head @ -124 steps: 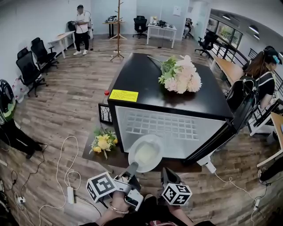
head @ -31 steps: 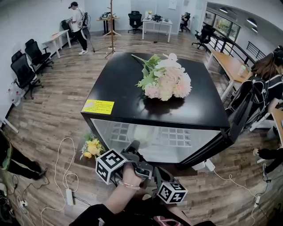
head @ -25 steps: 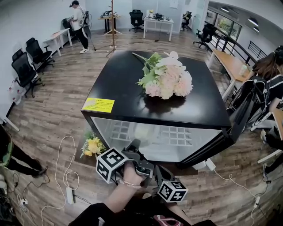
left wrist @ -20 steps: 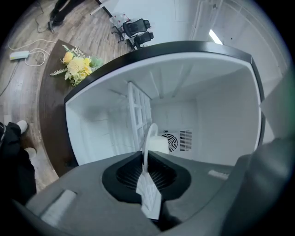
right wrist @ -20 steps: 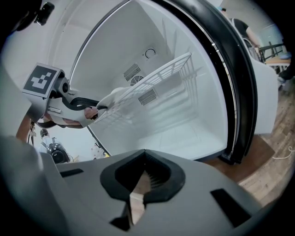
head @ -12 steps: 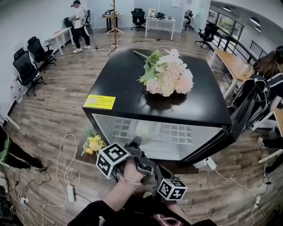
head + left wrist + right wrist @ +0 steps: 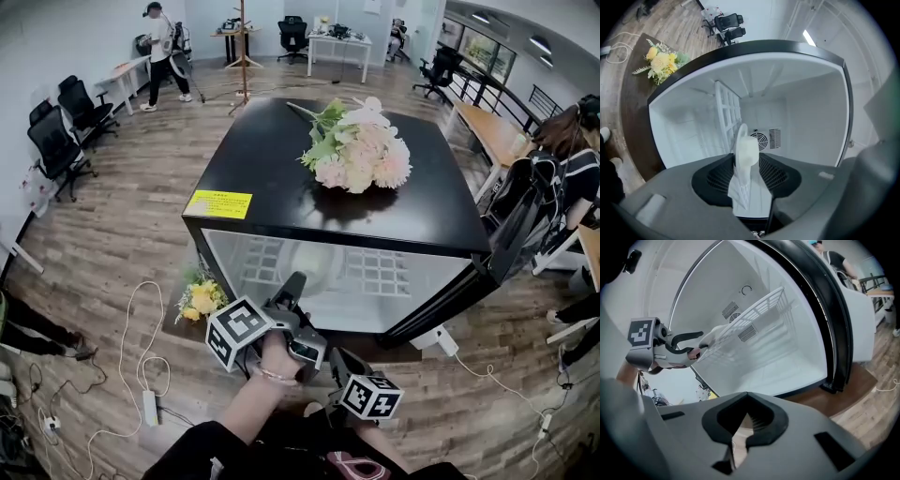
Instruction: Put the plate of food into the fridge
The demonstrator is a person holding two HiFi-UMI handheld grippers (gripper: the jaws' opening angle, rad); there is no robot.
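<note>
The white plate of food stands edge-on to the left gripper view, inside the open fridge by its wire shelf. My left gripper reaches into the fridge mouth and its jaws are opening. The plate's rim is still between them, with a gap on each side. In the head view the plate shows pale behind the left gripper. The right gripper hangs back below the fridge opening. Its jaws are together and empty.
A pink bouquet lies on the fridge's black top. The fridge door hangs open at the right. Yellow flowers lie on a dark mat left of the opening. Cables run over the wooden floor; people and office chairs stand farther off.
Five seconds ago the left gripper held the plate in front of the fridge opening; now it is inside the fridge. Over the last second both grippers have hardly moved.
</note>
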